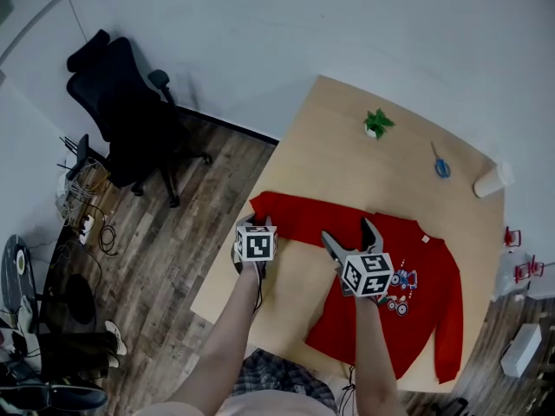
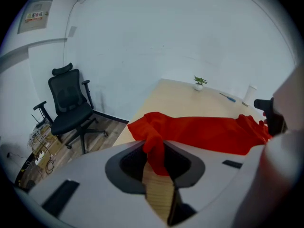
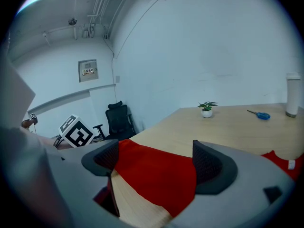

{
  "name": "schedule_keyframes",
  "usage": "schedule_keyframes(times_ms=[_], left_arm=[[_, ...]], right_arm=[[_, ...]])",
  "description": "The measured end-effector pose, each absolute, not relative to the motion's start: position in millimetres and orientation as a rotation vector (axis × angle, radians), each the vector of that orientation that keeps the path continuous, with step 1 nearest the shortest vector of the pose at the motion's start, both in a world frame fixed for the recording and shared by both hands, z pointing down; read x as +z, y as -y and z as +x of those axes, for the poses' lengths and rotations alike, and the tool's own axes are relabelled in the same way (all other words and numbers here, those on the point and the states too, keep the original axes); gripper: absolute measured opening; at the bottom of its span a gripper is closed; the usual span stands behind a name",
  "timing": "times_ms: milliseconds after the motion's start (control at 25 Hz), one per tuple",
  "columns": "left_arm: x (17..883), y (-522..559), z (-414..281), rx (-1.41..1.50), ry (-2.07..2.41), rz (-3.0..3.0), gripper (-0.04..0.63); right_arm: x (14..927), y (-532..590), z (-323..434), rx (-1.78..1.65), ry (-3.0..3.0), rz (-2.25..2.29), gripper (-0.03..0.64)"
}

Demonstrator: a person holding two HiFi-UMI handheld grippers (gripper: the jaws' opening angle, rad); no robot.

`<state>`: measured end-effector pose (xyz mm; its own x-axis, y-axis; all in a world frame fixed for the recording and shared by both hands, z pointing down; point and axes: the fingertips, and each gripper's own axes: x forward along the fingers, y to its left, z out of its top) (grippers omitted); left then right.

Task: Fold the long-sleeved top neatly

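Note:
A red long-sleeved top (image 1: 421,254) lies spread on the wooden table (image 1: 347,163), with a printed picture on its chest. One sleeve (image 1: 295,215) reaches left toward the table's edge. My left gripper (image 1: 257,225) is at that sleeve's end. In the left gripper view the left gripper (image 2: 154,151) is shut on a bunched fold of the sleeve (image 2: 199,134), lifted a little off the wood. My right gripper (image 1: 349,232) hovers over the sleeve near the shoulder. In the right gripper view the right gripper (image 3: 156,158) stands open, the flat red cloth (image 3: 161,179) below its jaws and not pinched.
A small potted plant (image 1: 377,124), blue scissors (image 1: 441,166) and a white cup (image 1: 492,180) stand at the table's far side. A black office chair (image 1: 130,120) is on the wooden floor to the left. The table's near-left edge runs just beside the left gripper.

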<state>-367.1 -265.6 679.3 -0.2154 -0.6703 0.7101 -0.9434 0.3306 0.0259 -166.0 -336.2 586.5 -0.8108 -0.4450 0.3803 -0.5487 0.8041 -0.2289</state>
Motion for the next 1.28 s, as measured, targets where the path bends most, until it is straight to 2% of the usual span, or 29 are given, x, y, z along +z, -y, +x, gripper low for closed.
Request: schedule_keyframes(times_ms=[280,520,920,1280], left_arm=[[625.6,274.7,-353.2,0.435,2.03,1.5,0.077],[572.9,299.6,-309.9,0.366,2.037,1.659,0.075],[512.4,358.9,-185.3,0.341,1.922,1.962,0.075],[519.8,381.9,-35.5,0.413,1.687,2.218,0.075]], right_arm=[[577.7,341.6,-126.5,0.494,2.67,0.883,0.468],[566.2,348.0,-66.3,0.521,2.645,1.053,0.468],[556.0,342.6,61.6,0.546,2.536,1.348,0.466],[559.5,324.6,166.6,0.587,2.413,1.57,0.466]])
